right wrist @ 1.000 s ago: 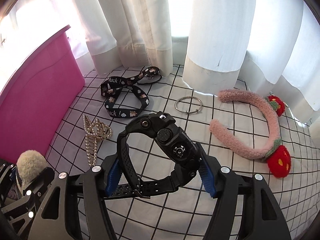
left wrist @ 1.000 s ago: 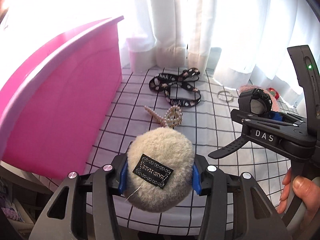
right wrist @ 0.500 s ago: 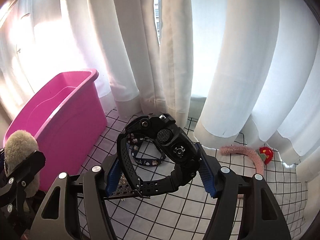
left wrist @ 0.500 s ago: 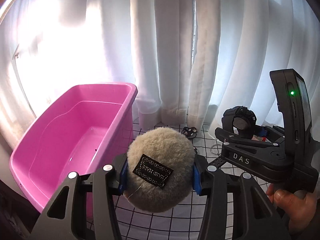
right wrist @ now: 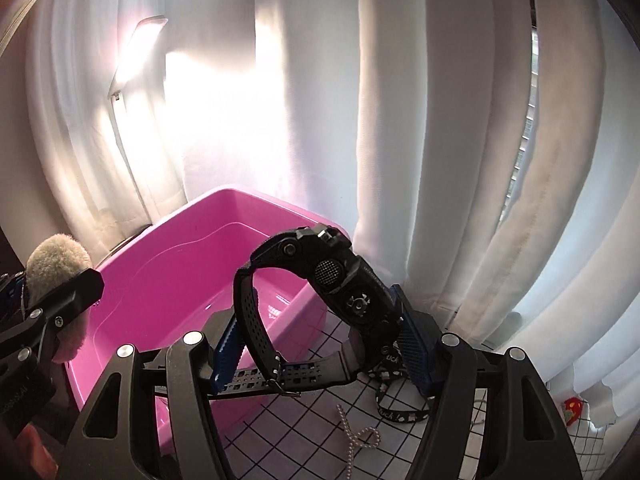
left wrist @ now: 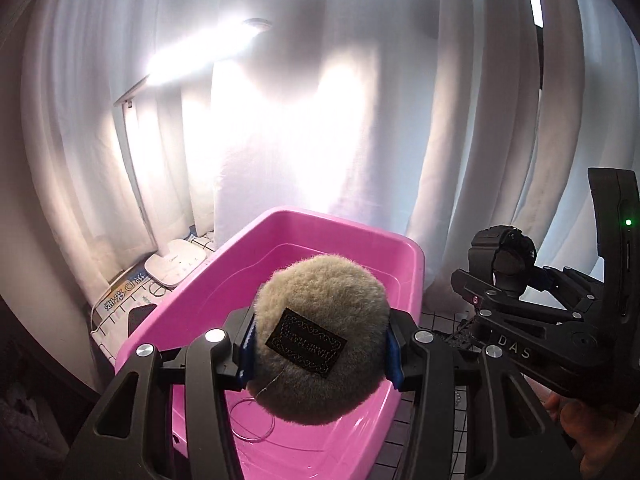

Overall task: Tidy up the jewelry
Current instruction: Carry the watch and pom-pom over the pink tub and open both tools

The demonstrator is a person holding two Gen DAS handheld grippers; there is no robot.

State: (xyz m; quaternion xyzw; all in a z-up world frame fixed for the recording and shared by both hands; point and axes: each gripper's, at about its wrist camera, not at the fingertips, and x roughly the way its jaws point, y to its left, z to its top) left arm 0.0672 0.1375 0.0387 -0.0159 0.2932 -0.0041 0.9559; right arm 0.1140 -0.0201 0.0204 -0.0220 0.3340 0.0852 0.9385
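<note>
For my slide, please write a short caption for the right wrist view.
Right gripper holds a black watch beside the pink tub; the left gripper carries a beige fluffy puff.

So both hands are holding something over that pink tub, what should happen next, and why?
Probably open the left hand-held gripper: its fluffy pom-pom already hangs over the pink tub. The black watch in the right hand-held gripper looks nearer the tub's edge.

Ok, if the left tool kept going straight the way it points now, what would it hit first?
Most likely the inside of the pink tub: the left tool, shut on the fluffy pom-pom, aims down into its open basin. Nothing else shows in that line, though depth is hard to judge.
</note>
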